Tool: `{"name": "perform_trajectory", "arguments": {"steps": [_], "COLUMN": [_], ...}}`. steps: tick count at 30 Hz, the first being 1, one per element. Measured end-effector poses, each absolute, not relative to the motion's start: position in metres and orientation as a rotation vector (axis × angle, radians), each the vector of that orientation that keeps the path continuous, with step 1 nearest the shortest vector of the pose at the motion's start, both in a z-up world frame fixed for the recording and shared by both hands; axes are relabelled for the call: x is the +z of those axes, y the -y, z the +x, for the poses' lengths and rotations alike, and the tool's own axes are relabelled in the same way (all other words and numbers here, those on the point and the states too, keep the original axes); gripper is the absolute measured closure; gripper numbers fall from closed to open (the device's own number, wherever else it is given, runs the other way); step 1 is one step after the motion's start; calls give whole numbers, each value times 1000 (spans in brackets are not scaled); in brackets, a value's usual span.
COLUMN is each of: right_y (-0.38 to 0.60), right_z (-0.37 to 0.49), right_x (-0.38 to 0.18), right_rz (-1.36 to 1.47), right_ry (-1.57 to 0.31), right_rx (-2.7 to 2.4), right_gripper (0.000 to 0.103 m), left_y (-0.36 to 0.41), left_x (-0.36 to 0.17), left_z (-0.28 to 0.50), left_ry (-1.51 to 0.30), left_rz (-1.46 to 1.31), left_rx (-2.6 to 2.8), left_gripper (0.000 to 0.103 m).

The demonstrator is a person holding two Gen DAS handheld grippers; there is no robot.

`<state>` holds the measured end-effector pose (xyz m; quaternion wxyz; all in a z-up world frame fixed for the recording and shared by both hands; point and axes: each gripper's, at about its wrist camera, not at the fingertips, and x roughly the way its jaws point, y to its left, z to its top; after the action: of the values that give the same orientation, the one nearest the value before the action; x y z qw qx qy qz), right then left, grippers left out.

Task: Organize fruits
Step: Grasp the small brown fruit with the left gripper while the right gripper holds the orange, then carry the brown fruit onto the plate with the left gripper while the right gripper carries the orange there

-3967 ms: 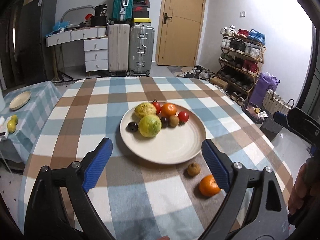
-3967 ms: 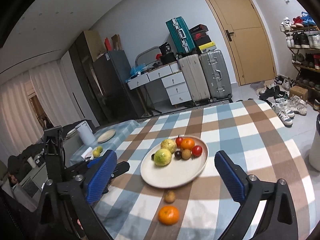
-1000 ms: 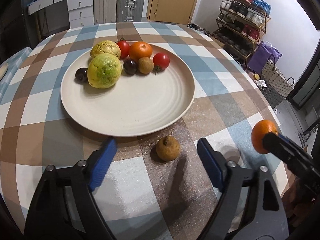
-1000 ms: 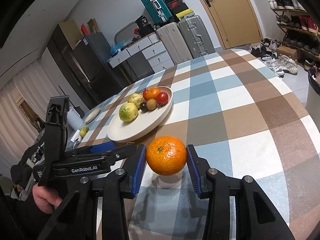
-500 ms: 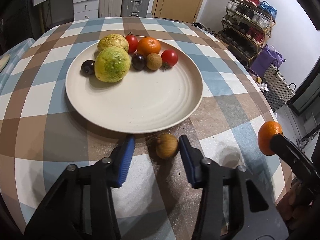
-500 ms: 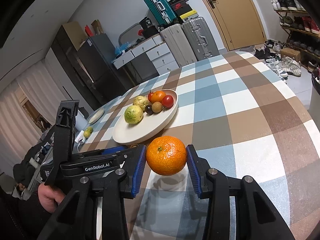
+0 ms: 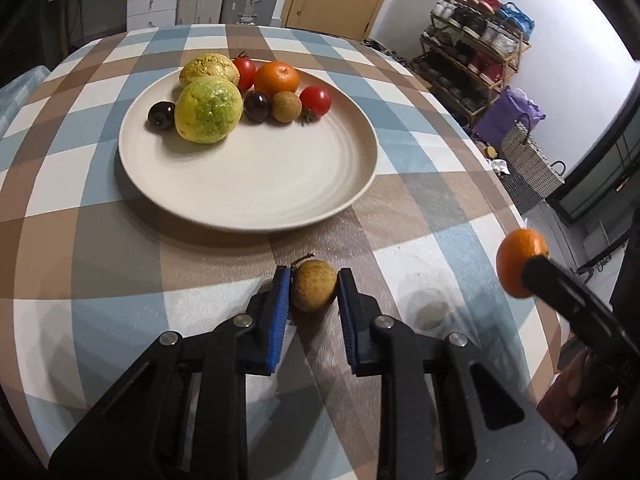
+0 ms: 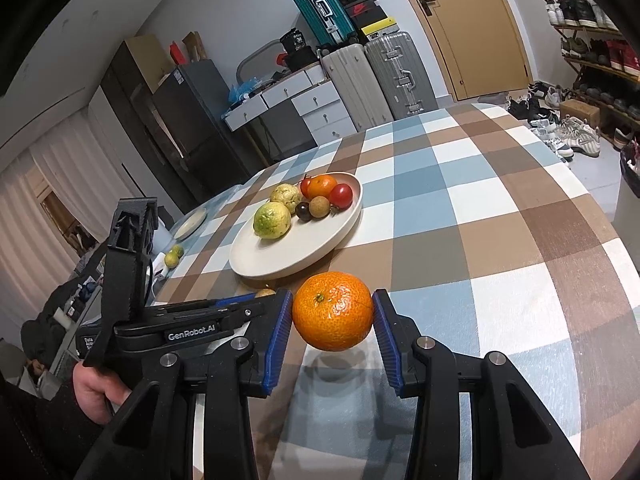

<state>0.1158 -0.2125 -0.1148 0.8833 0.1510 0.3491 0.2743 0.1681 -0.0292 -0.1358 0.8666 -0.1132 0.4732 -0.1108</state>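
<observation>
A plate (image 7: 248, 184) is set mid-table (image 7: 100, 264); fruits (image 7: 209, 111) are grouped at its far rim.

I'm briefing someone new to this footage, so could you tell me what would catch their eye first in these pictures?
First, the bright mandarin clamped in the right gripper, lifted above the checked tablecloth. Next, the left gripper, jaws just closed on a small brown fruit on the cloth, just in front of the plate. Seven more fruits cluster at the plate's far side.
</observation>
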Motion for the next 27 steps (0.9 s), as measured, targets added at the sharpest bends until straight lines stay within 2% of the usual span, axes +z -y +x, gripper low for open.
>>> {"name": "perform_trajectory", "arguments": {"steps": [13, 20, 27], "right_y": [174, 155, 138], "right_z": [118, 144, 182], "right_x": [-94, -89, -82], "right_rz": [229, 217, 208], "right_ry": [-704, -713, -722], "right_rx": [619, 649, 667], "right_gripper": [62, 62, 62], "left_y": [-2, -39, -63], "left_x": [-102, -84, -89], "left_z": [144, 165, 198], "left_ry": [-934, -896, -904], "left_rz": [-207, -213, -240], "left_rx": [-303, -248, -217], "left_gripper": [82, 82, 82]}}
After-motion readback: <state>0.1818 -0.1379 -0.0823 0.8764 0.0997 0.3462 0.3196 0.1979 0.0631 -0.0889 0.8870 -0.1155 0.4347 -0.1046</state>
